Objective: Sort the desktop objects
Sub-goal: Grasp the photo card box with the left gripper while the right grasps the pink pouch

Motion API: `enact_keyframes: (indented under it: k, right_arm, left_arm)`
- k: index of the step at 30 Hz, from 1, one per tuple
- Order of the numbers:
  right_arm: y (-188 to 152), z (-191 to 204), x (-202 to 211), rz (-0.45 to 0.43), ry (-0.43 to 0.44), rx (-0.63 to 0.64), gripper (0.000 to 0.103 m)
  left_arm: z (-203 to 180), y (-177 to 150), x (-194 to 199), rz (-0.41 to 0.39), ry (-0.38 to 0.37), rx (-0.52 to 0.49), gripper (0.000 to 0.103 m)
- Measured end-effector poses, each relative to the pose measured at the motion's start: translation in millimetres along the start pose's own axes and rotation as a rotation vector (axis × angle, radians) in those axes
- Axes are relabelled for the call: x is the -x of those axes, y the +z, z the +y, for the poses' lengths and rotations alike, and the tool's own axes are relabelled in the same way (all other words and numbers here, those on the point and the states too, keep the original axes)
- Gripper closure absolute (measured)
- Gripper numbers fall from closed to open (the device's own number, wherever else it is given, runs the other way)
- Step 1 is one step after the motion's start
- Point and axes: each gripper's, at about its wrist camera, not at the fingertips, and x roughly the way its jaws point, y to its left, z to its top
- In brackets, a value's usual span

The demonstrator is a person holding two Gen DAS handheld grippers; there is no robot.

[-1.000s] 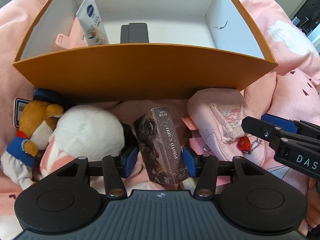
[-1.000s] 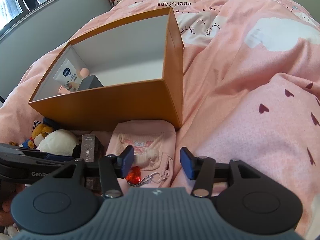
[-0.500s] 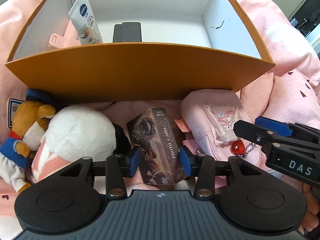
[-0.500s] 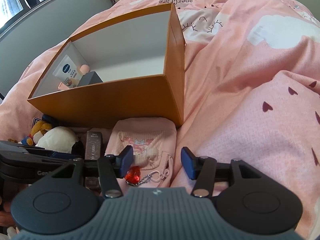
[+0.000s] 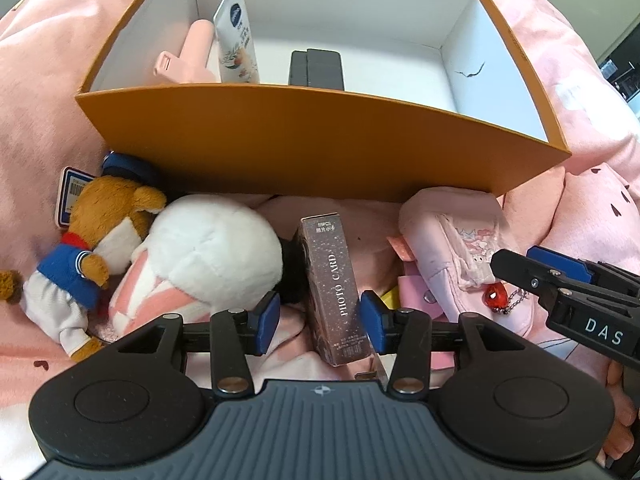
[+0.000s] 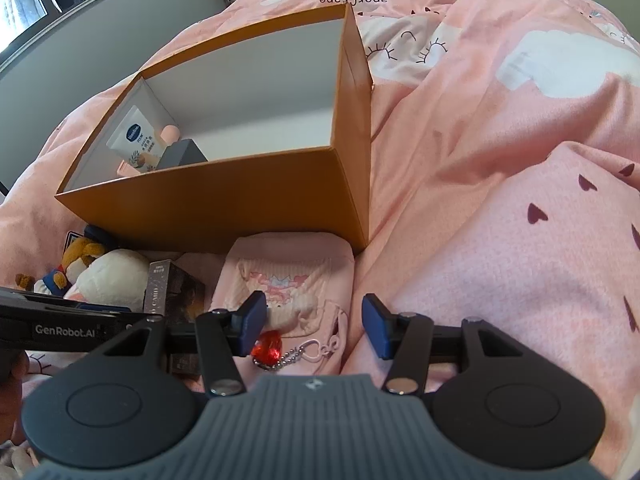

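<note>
A bed under a pink quilt (image 6: 500, 128) printed with clouds and hearts carries everything here, with a grey wall and a window behind it.

The thing in hand is the brown photo card box (image 5: 334, 284), standing nearly upright on the quilt between the fingers of the left hand-held gripper (image 5: 320, 318). Its right pad looks to be touching or all but touching the box's edge, while the left pad stands clear with quilt showing in the gap; the jaws are easing apart, so I judge this a grip being reset, not a firm pinch. Just ahead of that gripper stands the orange box (image 5: 320, 148), its white inside already holding a lotion tube (image 5: 236, 36), a pink item (image 5: 188, 56) and a dark case (image 5: 316, 68). To the gripper's left lie a white plush (image 5: 208, 252) and a small bear in a blue sailor suit (image 5: 92, 240).

To its right is a pink pouch (image 6: 288, 280) with a red gem charm (image 6: 267, 349) on a bead chain. The right hand-held gripper (image 6: 314, 322) hangs over it, jaws spread, holding nothing.

The step looks like picking up the card box. Next, the left pads need to centre on its narrow sides and close squarely, then lift it over the orange wall without tipping it into the plush.
</note>
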Motion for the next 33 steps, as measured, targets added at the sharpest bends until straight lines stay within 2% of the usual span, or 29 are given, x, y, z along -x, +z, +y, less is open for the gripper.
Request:
enact_keyframes:
  k: [7, 11, 15, 23, 26, 29, 33]
  right_arm:
    - [0, 1, -1, 0.007, 0.001, 0.005, 0.047]
    - [0, 1, -2, 0.011, 0.006, 0.004, 0.047]
    - [0, 0, -4, 0.018, 0.014, -0.003, 0.046]
    - [5, -13, -16, 0.079, 0.081, -0.079, 0.035]
    - [6, -17, -24, 0.111, 0.128, -0.104, 0.035]
    - [8, -20, -32, 0.147, 0.176, -0.135, 0.037]
    - [8, -22, -31, 0.16, 0.211, -0.177, 0.052]
  left_arm:
    - [-6, 6, -9, 0.012, -0.026, 0.016, 0.05]
    - [-5, 9, -13, 0.006, -0.013, 0.035, 0.05]
    - [-4, 14, -16, 0.018, -0.044, 0.057, 0.05]
    - [-10, 15, -28, 0.027, -0.02, 0.022, 0.051]
    - [-9, 14, -27, 0.022, -0.017, 0.014, 0.056]
    - [-7, 13, -26, 0.016, -0.025, 0.017, 0.058]
    - [-2, 12, -24, 0.008, -0.034, 0.02, 0.061]
